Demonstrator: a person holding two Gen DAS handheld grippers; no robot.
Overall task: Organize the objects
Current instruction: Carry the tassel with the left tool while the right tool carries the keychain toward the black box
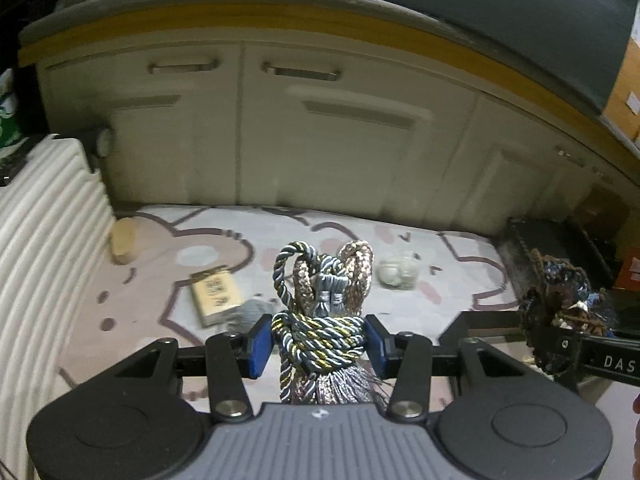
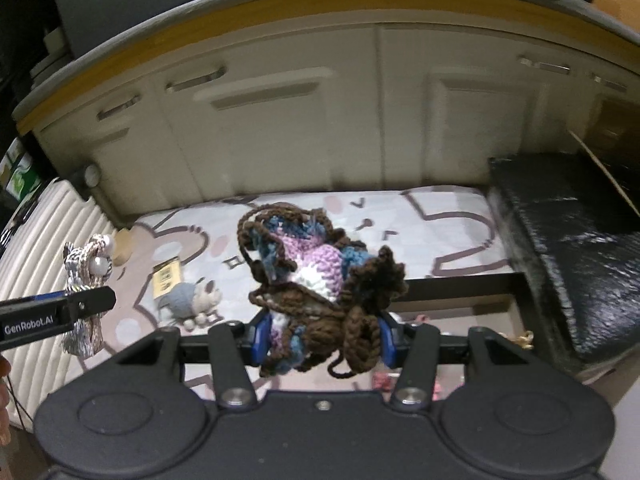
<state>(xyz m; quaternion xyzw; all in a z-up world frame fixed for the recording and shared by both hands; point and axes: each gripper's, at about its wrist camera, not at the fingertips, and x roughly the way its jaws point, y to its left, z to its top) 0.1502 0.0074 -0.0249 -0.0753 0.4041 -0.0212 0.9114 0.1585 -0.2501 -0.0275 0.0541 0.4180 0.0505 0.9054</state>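
My left gripper point(image 1: 318, 342) is shut on a grey, gold and pink twisted rope tassel point(image 1: 320, 300), held up above the mat; the same tassel point(image 2: 86, 276) shows at the left of the right wrist view. My right gripper point(image 2: 324, 334) is shut on a crocheted piece point(image 2: 316, 268) of brown, blue, purple and white yarn, which also appears as a dark yarn bundle point(image 1: 560, 316) at the right of the left wrist view. Both held things hang over a pale cartoon-print mat point(image 1: 452, 284).
On the mat lie a tan printed box point(image 1: 216, 294), a small grey plush animal point(image 2: 192, 300), a whitish round lump point(image 1: 400, 270) and a wooden piece point(image 1: 124, 240). Cream cabinet doors point(image 1: 320, 132) stand behind. A ribbed white cushion point(image 1: 44, 240) is left, a black box point(image 2: 568, 248) right.
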